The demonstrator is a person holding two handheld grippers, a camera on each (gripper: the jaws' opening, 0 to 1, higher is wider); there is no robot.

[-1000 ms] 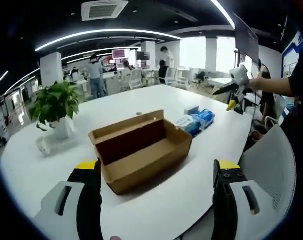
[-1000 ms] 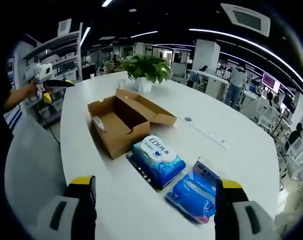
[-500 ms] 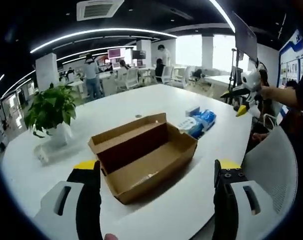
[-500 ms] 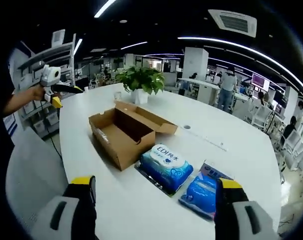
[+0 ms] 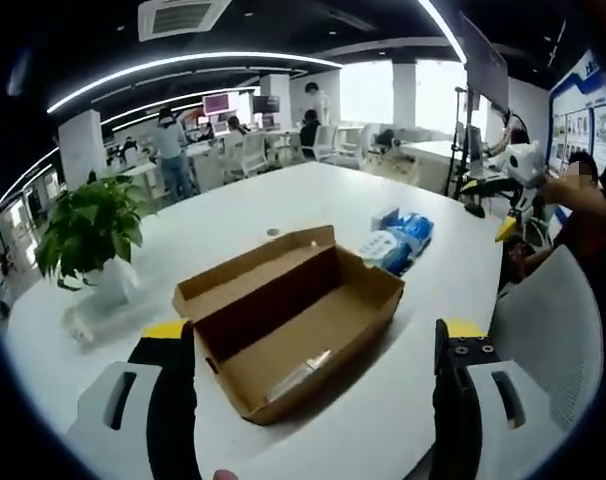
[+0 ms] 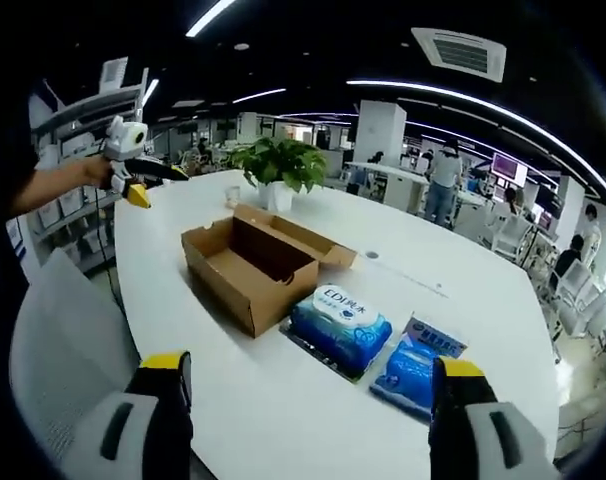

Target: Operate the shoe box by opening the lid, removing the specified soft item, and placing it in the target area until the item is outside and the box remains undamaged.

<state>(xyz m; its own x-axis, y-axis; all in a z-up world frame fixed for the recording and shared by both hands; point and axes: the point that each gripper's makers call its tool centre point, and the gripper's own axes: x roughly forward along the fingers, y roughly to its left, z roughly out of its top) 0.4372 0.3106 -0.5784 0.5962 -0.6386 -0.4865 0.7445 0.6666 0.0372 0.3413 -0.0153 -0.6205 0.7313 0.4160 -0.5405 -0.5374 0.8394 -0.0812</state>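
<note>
Cardboard box [image 5: 288, 325] open on white table [image 6: 313, 400], lid folded back, well ahead of left gripper [image 5: 313, 400], jaws spread, empty. Two blue wipe packs [image 6: 340, 327] just beside box, ahead of right gripper [image 6: 308, 405], jaws spread, empty.

Large open-plan office: a long white meeting table [image 6: 283, 400], rows of desks with white chairs [image 5: 248, 155] and monitors [image 5: 215, 103], people [image 5: 168, 150] working, strip ceiling lights [image 5: 183, 65], ceiling air-conditioning vent [image 6: 459, 52], potted plant [image 5: 88, 225].

Open shoe box [image 6: 251, 270] beside two wipe packs [image 6: 339, 328] (blue).
</note>
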